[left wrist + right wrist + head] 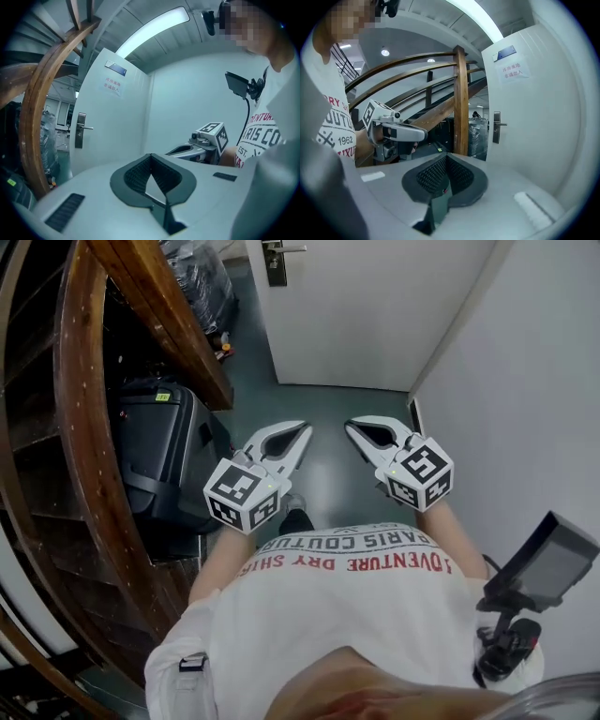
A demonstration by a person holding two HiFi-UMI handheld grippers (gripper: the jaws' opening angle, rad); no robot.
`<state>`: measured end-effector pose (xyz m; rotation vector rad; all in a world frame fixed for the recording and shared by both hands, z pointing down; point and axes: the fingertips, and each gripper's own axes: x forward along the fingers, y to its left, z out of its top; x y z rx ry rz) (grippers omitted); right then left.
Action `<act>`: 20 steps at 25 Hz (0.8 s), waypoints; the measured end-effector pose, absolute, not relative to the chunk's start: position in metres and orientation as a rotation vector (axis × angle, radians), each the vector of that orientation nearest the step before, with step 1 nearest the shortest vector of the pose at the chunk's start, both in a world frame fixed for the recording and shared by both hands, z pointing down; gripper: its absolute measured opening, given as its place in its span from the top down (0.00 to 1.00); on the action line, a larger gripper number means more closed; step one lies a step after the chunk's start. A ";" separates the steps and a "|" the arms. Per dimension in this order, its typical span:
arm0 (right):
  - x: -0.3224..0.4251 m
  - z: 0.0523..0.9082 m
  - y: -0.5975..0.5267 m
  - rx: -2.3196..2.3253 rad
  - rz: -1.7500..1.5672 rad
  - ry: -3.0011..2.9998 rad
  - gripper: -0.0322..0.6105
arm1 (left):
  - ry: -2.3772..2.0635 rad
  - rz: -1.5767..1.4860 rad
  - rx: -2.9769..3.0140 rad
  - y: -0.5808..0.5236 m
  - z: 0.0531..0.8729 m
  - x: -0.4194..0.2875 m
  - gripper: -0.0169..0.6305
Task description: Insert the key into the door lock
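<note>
Jaws of the left gripper (298, 435) are pressed together with nothing between them. Jaws of the right gripper (358, 430) are pressed together too. A small dark bit (446, 190) with a red speck shows in their seam, too small to identify. The door lock (276, 262) sits on the white door (375, 315) ahead, well apart from both.

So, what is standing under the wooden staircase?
A black suitcase and, nearer the door, bundles wrapped in clear film. The wooden staircase itself covers whatever lies deeper in.
</note>
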<state>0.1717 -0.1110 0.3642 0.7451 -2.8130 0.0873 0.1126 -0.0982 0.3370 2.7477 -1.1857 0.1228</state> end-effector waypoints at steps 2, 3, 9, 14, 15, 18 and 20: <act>0.193 0.368 -0.066 0.751 0.082 -2.825 0.95 | -1.196 0.125 2.755 -0.052 0.340 0.134 0.97; 0.202 0.367 -0.045 0.748 0.080 -2.828 0.95 | -1.204 0.131 2.756 -0.031 0.340 0.143 0.97; 0.229 0.344 0.036 0.711 0.048 -2.882 0.95 | -1.232 0.135 2.754 0.055 0.322 0.176 0.97; 0.230 0.347 0.071 0.673 0.036 -2.898 0.95 | -1.272 0.125 2.741 0.089 0.323 0.180 0.97; 0.231 0.348 0.077 0.669 0.039 -2.899 0.95 | -1.271 0.116 2.734 0.095 0.324 0.181 0.97; 0.233 0.351 0.089 0.666 0.034 -2.901 0.95 | -1.253 0.091 2.721 0.108 0.326 0.184 0.97; 0.234 0.350 0.094 0.670 0.025 -2.906 0.95 | -1.258 0.095 2.723 0.113 0.327 0.184 0.97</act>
